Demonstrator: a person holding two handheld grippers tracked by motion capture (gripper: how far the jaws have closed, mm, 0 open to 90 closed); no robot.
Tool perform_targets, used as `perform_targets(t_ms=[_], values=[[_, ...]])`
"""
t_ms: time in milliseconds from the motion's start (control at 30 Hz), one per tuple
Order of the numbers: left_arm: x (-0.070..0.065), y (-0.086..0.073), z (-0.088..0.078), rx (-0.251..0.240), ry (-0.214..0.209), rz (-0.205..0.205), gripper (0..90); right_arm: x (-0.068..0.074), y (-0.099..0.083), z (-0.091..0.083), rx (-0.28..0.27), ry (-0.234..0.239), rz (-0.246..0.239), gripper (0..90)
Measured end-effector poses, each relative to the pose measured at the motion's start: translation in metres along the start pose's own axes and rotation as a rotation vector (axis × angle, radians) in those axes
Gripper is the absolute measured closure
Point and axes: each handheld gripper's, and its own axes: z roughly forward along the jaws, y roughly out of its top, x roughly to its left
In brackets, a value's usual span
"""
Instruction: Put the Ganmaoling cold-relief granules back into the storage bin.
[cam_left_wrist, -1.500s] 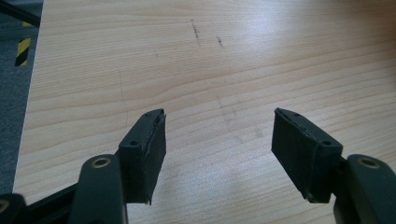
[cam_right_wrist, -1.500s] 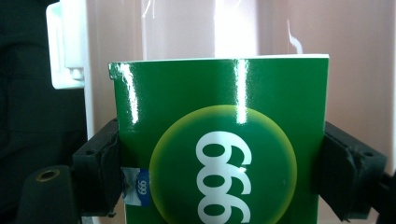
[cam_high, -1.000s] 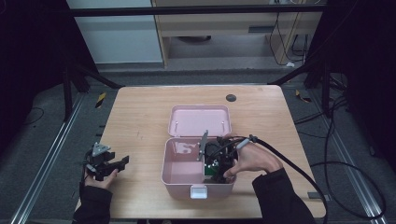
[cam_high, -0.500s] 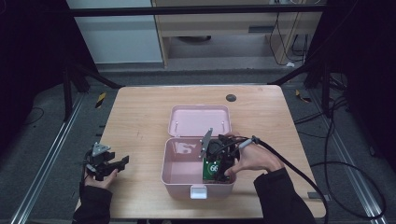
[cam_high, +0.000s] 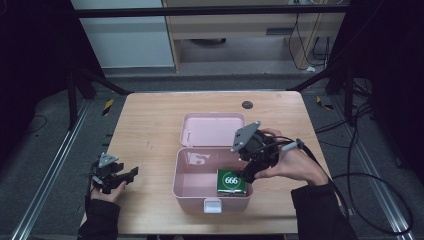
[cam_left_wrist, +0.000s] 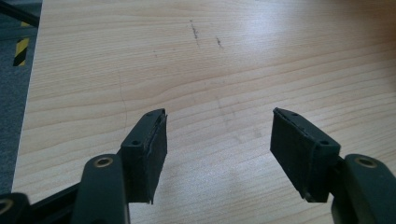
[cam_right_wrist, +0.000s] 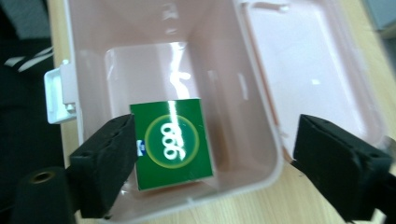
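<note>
An open pink plastic box (cam_high: 176, 176) stands mid-table, its lid (cam_high: 212, 130) laid back flat behind it. A green packet marked "666" (cam_high: 231, 181) lies flat on the box floor at the right, also the green packet (cam_right_wrist: 173, 142) in the right gripper view. My right gripper (cam_high: 248, 172) hovers over the box's right rim, pointing down. Its jaws have just been closing, but they stand wide apart above the packet and touch nothing; the right gripper (cam_right_wrist: 217, 133) holds nothing. My left gripper (cam_high: 131, 173) rests open at the table's front left, and the left gripper (cam_left_wrist: 218, 133) has bare wood between its jaws.
A small black disc (cam_high: 247, 105) lies near the table's far edge. The box's white latch (cam_high: 212, 205) faces the front edge. A black cable (cam_high: 360, 180) trails off the right gripper past the table's right side. Bare wooden table (cam_high: 150, 130) lies left of the box.
The right gripper has risen out of the pink box and shifted right, and the green packet stays on the box floor. The left gripper has not moved.
</note>
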Motion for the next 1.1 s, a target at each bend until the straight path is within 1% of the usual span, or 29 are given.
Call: perform_targets(t_ms=[33, 67, 100, 133, 167, 200, 233, 267, 300, 333, 433, 533, 633, 667, 700, 733, 800, 833, 867, 900, 967, 1000, 1033, 1067, 1100], values=[[0.000, 0.000, 0.000, -0.002, -0.001, -0.002, 36.9, -0.002, -0.005, -0.009, -0.020, -0.036, 0.035, 14.9], [0.000, 0.000, 0.000, -0.002, -0.001, -0.002, 37.2, -0.002, -0.005, -0.009, -0.020, -0.036, 0.035, 14.9], [0.000, 0.000, 0.000, -0.002, -0.001, -0.002, 37.5, -0.003, -0.012, -0.018, -0.046, -0.064, 0.077, 14.8], [0.000, 0.000, 0.000, -0.002, -0.002, -0.003, 37.5, -0.003, -0.012, -0.018, -0.046, -0.064, 0.077, 14.8], [-0.001, 0.000, 0.000, -0.002, -0.002, -0.003, 37.8, -0.004, -0.015, -0.021, -0.057, -0.079, 0.089, 14.5], [-0.001, 0.000, 0.000, -0.002, -0.002, -0.003, 38.3, -0.006, -0.025, -0.027, -0.091, -0.125, 0.127, 12.4], [-0.001, 0.000, 0.000, -0.003, -0.003, -0.003, 38.4, -0.007, -0.029, -0.030, -0.093, -0.143, 0.135, 11.9], [-0.001, 0.000, 0.000, -0.004, -0.003, -0.004, 38.4, -0.007, -0.029, -0.030, -0.093, -0.143, 0.135, 11.9], [-0.001, 0.000, 0.000, -0.004, -0.004, -0.004, 38.6, -0.008, -0.033, -0.031, -0.100, -0.157, 0.145, 12.1], [-0.001, 0.000, 0.000, -0.004, -0.004, -0.004, 38.8, -0.008, -0.039, -0.033, -0.109, -0.167, 0.172, 12.0], [-0.001, 0.000, 0.000, -0.002, -0.005, -0.003, 39.1, -0.009, -0.055, -0.034, -0.128, -0.184, 0.214, 11.4], [-0.001, 0.000, 0.000, -0.002, -0.004, -0.003, 39.5, -0.008, -0.071, -0.032, -0.141, -0.208, 0.254, 10.3], [-0.002, 0.000, 0.000, -0.002, -0.005, -0.001, 39.7, -0.008, -0.086, -0.027, -0.172, -0.241, 0.297, 10.0], [-0.002, 0.000, 0.000, -0.002, -0.005, 0.000, 40.0, -0.007, -0.096, -0.023, -0.192, -0.263, 0.335, 9.8], [-0.002, 0.000, 0.000, -0.001, -0.005, 0.002, 40.0, -0.007, -0.096, -0.023, -0.192, -0.263, 0.335, 9.8], [-0.002, 0.000, 0.000, -0.003, -0.005, 0.000, 40.1, -0.007, -0.100, -0.021, -0.201, -0.275, 0.349, 9.8], [-0.002, 0.000, 0.000, -0.001, -0.004, 0.002, 40.3, -0.006, -0.114, -0.015, -0.233, -0.312, 0.401, 9.1], [-0.002, 0.000, 0.000, -0.002, -0.003, 0.002, 40.4, -0.006, -0.117, -0.014, -0.240, -0.323, 0.416, 8.9], [-0.002, 0.000, 0.000, -0.003, -0.003, 0.004, 40.6, -0.005, -0.127, -0.008, -0.257, -0.343, 0.457, 8.4], [-0.003, 0.000, -0.001, -0.002, -0.001, 0.005, 40.6, -0.005, -0.127, -0.008, -0.257, -0.343, 0.457, 8.4], [-0.003, 0.001, -0.001, -0.008, 0.000, 0.004, 41.0, -0.004, -0.135, -0.003, -0.276, -0.358, 0.495, 7.9], [-0.003, 0.001, -0.001, -0.011, 0.000, 0.003, 41.3, -0.003, -0.144, 0.003, -0.286, -0.372, 0.529, 8.0], [-0.003, 0.001, -0.001, -0.011, 0.000, 0.003, 41.5, -0.003, -0.144, 0.003, -0.286, -0.372, 0.529, 8.0], [-0.003, 0.001, -0.001, -0.011, 0.000, 0.004, 41.5, -0.003, -0.148, 0.005, -0.286, -0.380, 0.540, 7.7], [-0.004, 0.001, -0.001, -0.010, 0.000, 0.005, 41.8, -0.002, -0.154, 0.010, -0.291, -0.392, 0.561, 8.2]])
